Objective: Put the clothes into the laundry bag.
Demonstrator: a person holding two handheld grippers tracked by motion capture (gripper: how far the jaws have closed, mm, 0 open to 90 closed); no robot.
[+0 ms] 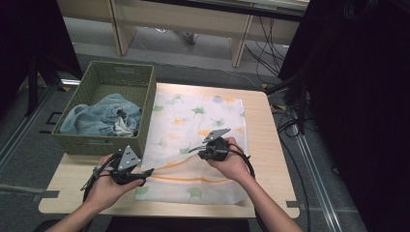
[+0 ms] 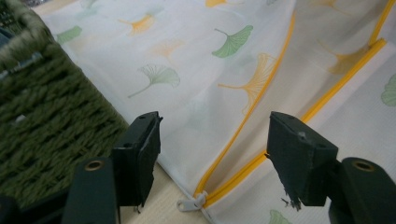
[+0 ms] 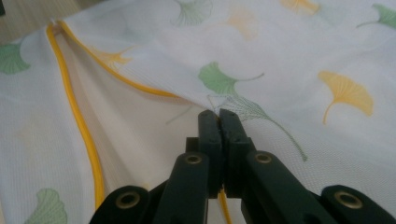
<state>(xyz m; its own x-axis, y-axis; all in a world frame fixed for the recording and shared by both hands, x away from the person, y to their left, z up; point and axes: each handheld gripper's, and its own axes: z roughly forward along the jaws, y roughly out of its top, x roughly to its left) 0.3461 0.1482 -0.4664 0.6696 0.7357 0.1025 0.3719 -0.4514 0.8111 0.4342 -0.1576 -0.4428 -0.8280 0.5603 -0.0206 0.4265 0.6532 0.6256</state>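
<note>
Wooden table [image 1: 270,159] sits mid-frame in the high view, dim room with cables on the floor behind it. Right gripper [image 3: 219,114], center of its own view, has its jaws clamped tight on the top layer of the bag [image 1: 193,130], pinching up a little ridge beside the yellow zipper [image 3: 79,121]. Left gripper [image 2: 212,140] is spread wide at the bottom of its view, nothing pinched, with the zipper pull [image 2: 189,204] sitting low between the jaws. Bag lies flat across the middle of the table. Green basket [image 1: 145,111] sits upper left, touching the bag's edge, with jeans [image 1: 101,116] inside.
</note>
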